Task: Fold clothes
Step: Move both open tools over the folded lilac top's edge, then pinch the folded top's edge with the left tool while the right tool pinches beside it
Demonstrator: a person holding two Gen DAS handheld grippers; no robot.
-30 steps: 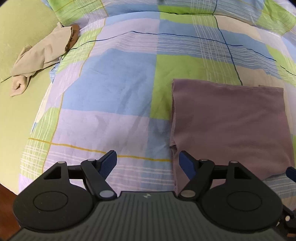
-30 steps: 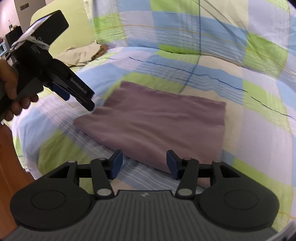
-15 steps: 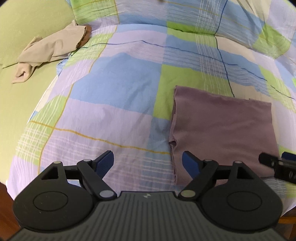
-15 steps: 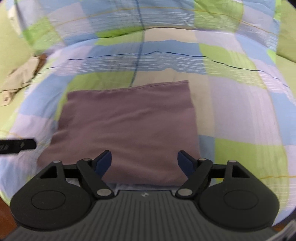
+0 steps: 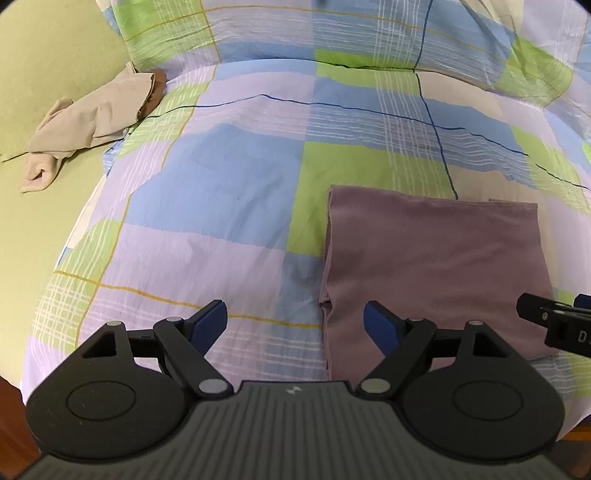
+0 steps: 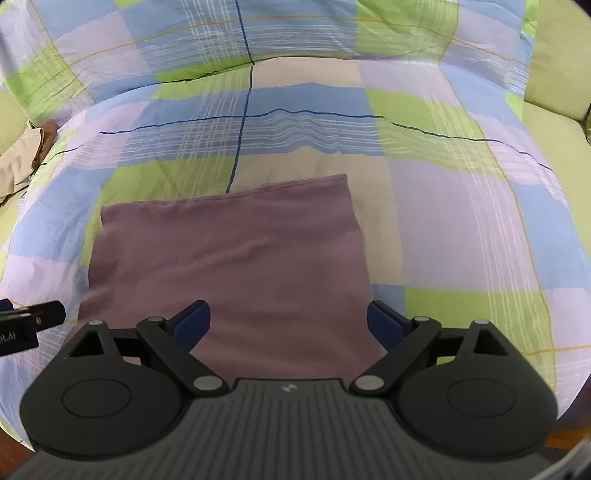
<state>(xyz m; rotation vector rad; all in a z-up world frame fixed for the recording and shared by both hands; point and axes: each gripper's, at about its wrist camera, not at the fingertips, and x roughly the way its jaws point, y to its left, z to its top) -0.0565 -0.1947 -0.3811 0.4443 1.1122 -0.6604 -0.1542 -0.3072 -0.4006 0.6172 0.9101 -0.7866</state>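
Note:
A mauve garment (image 5: 436,266) lies folded into a flat rectangle on the checked quilt (image 5: 221,206); it also shows in the right wrist view (image 6: 229,266). My left gripper (image 5: 295,325) is open and empty, above the garment's near left corner. My right gripper (image 6: 288,321) is open and empty, above the garment's near edge. The right gripper's tip (image 5: 554,325) shows at the right edge of the left wrist view. The left gripper's tip (image 6: 29,321) shows at the left edge of the right wrist view.
A crumpled beige garment (image 5: 85,122) lies at the far left on the green sheet (image 5: 37,240); it also shows at the left edge of the right wrist view (image 6: 18,162). The quilt rises into a bulge at the back (image 6: 295,33). Brown floor (image 5: 11,398) lies beyond the near edge.
The right gripper swung from the garment's corner to face its near edge squarely and opened wider. The left gripper drew back a little.

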